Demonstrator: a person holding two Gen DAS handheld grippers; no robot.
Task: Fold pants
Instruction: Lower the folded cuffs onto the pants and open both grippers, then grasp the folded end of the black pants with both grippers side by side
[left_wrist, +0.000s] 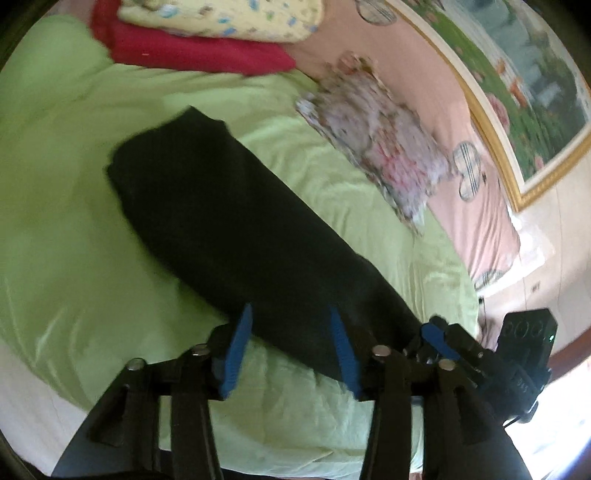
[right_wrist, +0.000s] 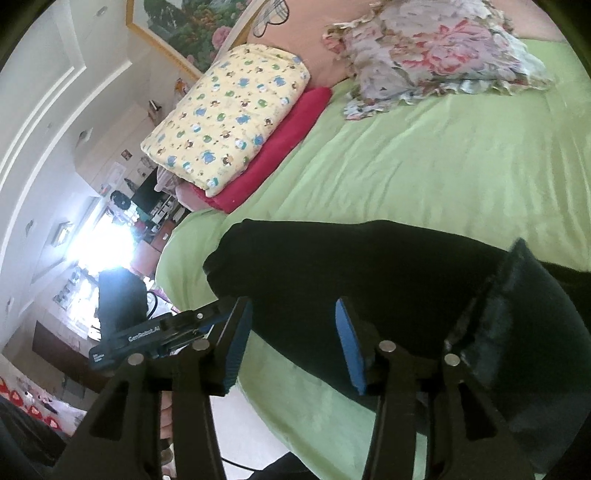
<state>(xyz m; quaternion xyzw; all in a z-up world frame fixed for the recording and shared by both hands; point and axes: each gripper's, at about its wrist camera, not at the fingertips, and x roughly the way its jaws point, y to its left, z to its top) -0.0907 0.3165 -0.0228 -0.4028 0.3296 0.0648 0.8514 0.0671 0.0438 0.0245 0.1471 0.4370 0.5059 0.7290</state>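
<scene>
Pants (left_wrist: 236, 206) lie folded lengthwise along the bed's (left_wrist: 66, 177) near edge; I've both hand-held grippers, left (left_wrist: 291, 350) and right (right_wrist: 291, 347), released above them.

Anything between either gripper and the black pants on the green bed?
Nothing visible. The dark black pants lie on the green bedsheet directly ahead of the left gripper and right gripper, both open; pillows sit well beyond.
</scene>
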